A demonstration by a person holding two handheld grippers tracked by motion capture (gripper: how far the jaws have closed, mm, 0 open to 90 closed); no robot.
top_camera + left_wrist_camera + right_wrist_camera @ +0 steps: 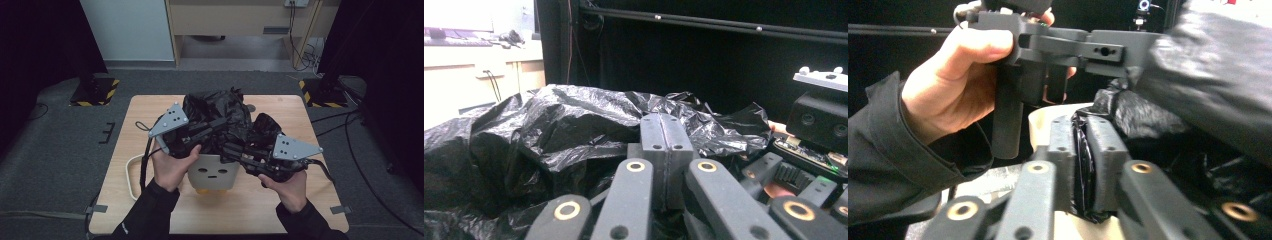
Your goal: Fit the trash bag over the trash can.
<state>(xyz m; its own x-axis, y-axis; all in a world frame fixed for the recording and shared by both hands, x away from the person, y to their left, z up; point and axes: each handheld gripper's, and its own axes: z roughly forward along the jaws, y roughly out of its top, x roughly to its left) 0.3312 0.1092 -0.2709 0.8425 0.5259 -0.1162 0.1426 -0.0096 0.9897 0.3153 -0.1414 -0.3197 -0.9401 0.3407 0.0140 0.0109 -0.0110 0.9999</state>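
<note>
While the black bag (pixel 220 117) sits bunched over the small white bin (pixel 214 172) mid-table, I'd pull its edge down evenly over the rim. Right gripper (pixel 1083 165) is pinching a fold of bag at the bin's edge; left gripper (pixel 666 142) is clamped tight, can't tell if plastic's caught. Loose bag hides the far rim, and a white cord loop (pixel 131 175) lies left
</note>
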